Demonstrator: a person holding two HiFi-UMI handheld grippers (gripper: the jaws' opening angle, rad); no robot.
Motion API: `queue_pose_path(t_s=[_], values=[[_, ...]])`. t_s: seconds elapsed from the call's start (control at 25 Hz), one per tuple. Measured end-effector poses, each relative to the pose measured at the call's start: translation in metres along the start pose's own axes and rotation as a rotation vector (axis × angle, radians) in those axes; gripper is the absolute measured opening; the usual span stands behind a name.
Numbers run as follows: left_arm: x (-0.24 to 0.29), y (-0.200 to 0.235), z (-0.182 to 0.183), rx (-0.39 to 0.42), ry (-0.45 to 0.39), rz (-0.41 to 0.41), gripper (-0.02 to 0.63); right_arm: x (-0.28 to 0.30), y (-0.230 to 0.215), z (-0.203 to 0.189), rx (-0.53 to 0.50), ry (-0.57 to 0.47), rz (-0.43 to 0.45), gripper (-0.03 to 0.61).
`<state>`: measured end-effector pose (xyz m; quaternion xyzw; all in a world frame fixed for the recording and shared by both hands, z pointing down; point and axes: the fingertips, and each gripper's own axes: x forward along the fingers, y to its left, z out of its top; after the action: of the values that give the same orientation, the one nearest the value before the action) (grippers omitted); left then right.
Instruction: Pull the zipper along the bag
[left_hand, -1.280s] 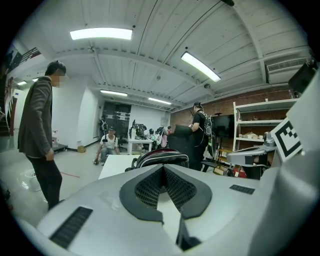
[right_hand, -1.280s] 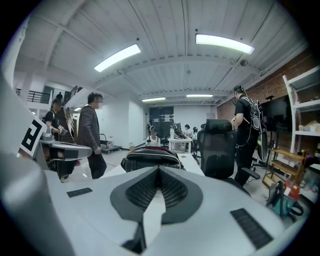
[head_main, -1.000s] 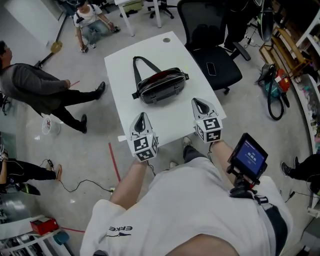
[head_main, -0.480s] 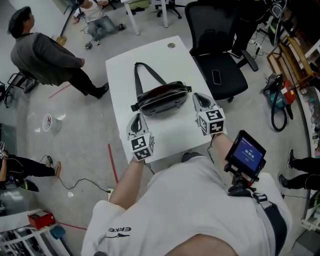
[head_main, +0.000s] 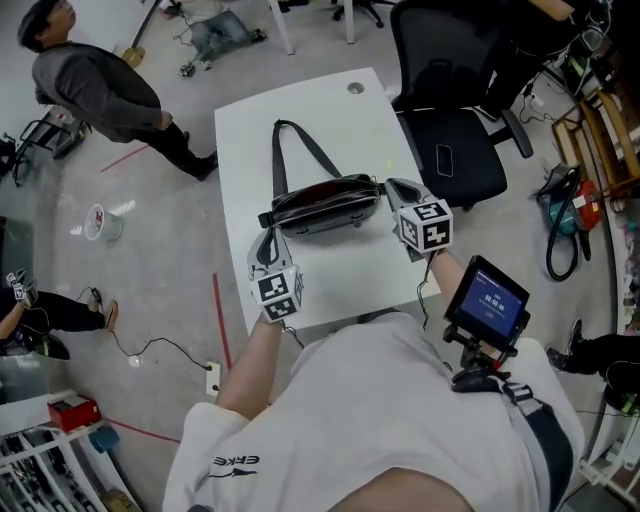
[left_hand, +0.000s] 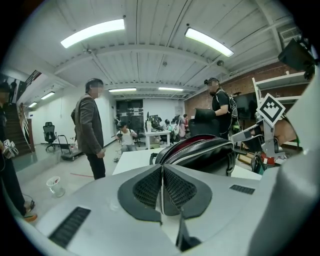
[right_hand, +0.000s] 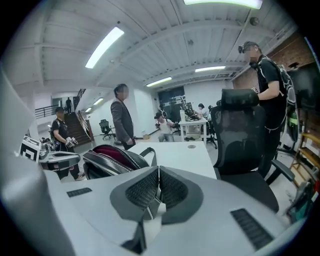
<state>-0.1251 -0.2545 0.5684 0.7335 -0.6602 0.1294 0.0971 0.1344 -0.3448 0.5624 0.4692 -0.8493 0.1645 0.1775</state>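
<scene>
A black bag (head_main: 322, 203) with a dark red lining lies on the white table (head_main: 300, 110), its zip gaping along the top and its strap (head_main: 300, 150) stretched toward the far edge. My left gripper (head_main: 266, 237) sits at the bag's left end, jaws shut and empty. The right gripper (head_main: 393, 186) is at the bag's right end, also shut with nothing between its pads. From the left gripper view the bag (left_hand: 200, 152) rises just ahead and to the right of the left gripper (left_hand: 162, 167); in the right gripper view the bag (right_hand: 112, 160) lies left of the right gripper (right_hand: 158, 170).
A black office chair (head_main: 450, 120) stands against the table's right side. A person in a grey jacket (head_main: 100, 90) stands on the floor to the left, near a white bucket (head_main: 103, 221). Another person (right_hand: 267, 85) stands behind the chair. A handheld screen (head_main: 487, 303) hangs at my right.
Both grippers have moved forward over the table, from near its front edge up to the two ends of the bag. The standing person has walked further away on the left.
</scene>
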Motion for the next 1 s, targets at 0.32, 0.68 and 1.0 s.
queue_pose_path(t_s=[0.32, 0.68, 1.0], values=[[0.004, 0.001, -0.004, 0.005, 0.023, 0.040, 0.003, 0.028, -0.012, -0.011, 0.125, 0.099, 0.111, 0.006], [0.025, -0.008, -0.008, 0.013, 0.068, 0.079, 0.003, 0.063, -0.033, -0.006, 0.314, 0.220, 0.264, 0.035], [0.012, -0.009, -0.004, 0.005, 0.066, 0.100, 0.003, 0.068, -0.019, -0.014, 0.424, 0.354, 0.359, 0.044]])
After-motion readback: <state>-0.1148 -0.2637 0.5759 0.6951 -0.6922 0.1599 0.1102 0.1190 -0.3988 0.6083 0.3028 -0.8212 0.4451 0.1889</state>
